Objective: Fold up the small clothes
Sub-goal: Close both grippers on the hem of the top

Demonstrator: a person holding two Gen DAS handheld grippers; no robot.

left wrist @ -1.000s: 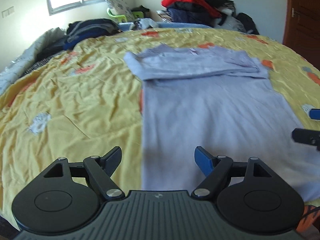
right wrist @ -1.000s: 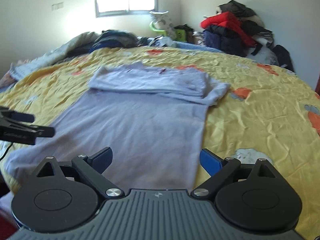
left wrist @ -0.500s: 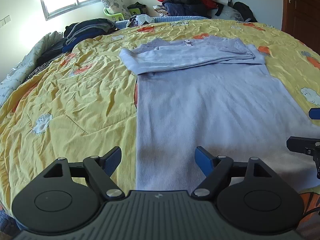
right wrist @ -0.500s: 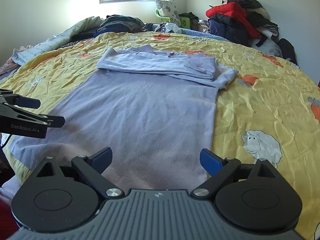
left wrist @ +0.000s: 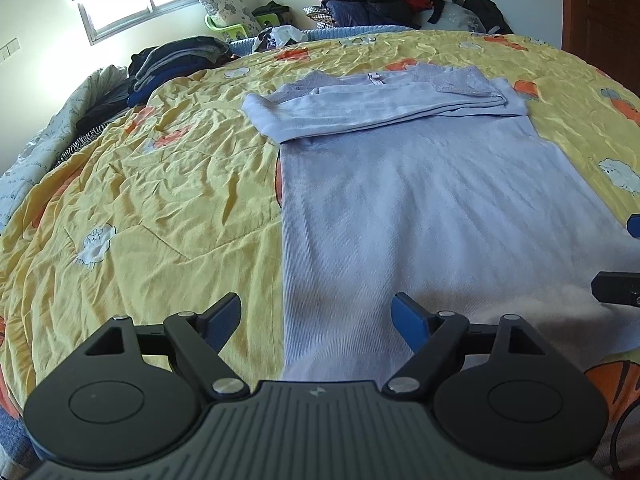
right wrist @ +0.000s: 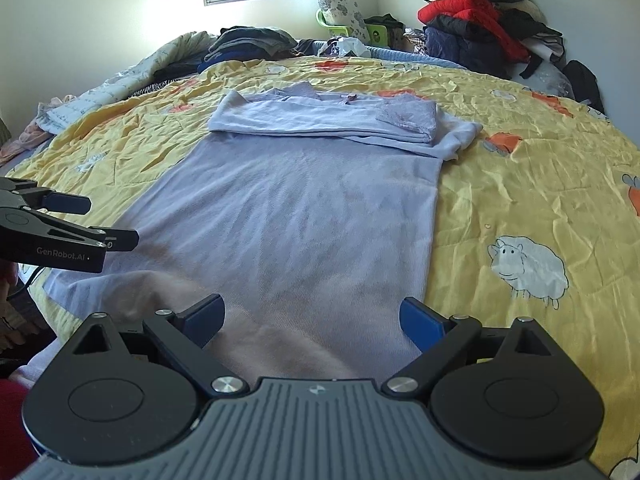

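Note:
A lavender long-sleeved garment [left wrist: 420,200] lies flat on the yellow bedspread [left wrist: 160,200], its sleeves folded across the chest at the far end [left wrist: 380,108]. My left gripper [left wrist: 316,320] is open and empty over the near left corner of the hem. My right gripper [right wrist: 312,316] is open and empty over the near right part of the hem; the garment also shows in the right wrist view [right wrist: 300,208]. The left gripper shows at the left edge of the right wrist view [right wrist: 72,224], and the right gripper's fingertips [left wrist: 616,288] show at the left wrist view's right edge.
Piles of dark clothes [left wrist: 176,60] and a heap of red and dark jackets [right wrist: 480,28] lie beyond the bed's far edge. A green stool with a pillow [right wrist: 344,16] stands under the window. A brown door [left wrist: 600,12] is at far right.
Both grippers have drawn back and risen slightly toward the near hem, so more of the garment and bed shows. The jaws stay open. The garment has not moved.

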